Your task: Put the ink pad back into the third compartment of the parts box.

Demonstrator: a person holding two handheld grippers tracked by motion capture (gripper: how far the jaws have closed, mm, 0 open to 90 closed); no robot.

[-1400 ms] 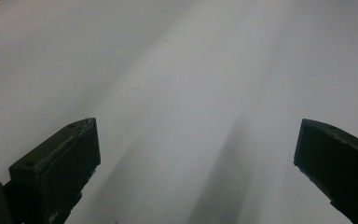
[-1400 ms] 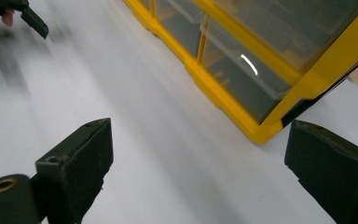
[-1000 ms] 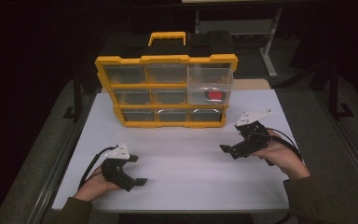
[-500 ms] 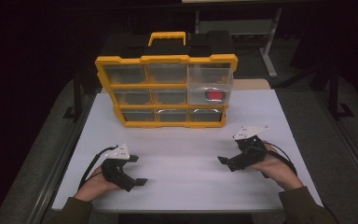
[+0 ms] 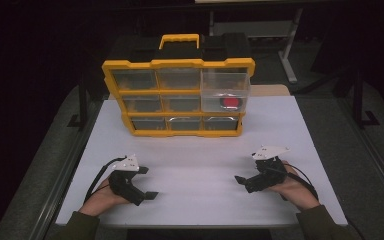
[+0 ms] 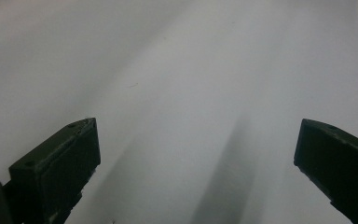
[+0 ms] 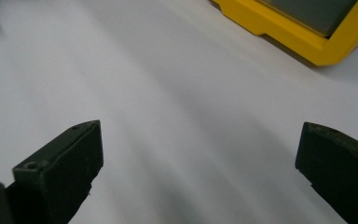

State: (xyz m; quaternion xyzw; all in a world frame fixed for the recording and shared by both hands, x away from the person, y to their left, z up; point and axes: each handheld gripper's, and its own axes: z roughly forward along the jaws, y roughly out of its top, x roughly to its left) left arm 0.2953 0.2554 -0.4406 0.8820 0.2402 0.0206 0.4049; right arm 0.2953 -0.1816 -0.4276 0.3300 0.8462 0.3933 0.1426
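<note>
White table [image 5: 195, 150] in dark room. Yellow drawer organizer [image 5: 180, 97] upright at far edge, top-right clear drawer [image 5: 226, 96] pulled out, red item [image 5: 230, 103] inside. Left gripper [image 5: 147, 187] low at near left, jaws wide, empty. Right gripper [image 5: 242, 181] near right, well apart from organizer, jaws just opening wide, nothing between.

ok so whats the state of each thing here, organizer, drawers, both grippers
yellow parts organizer: upright at the far side of the white table
top right drawer: pulled out, red object inside
other drawers: pushed in
left gripper: open, nothing between its jaws
right gripper: jaws have just been opening, nothing between them
</note>
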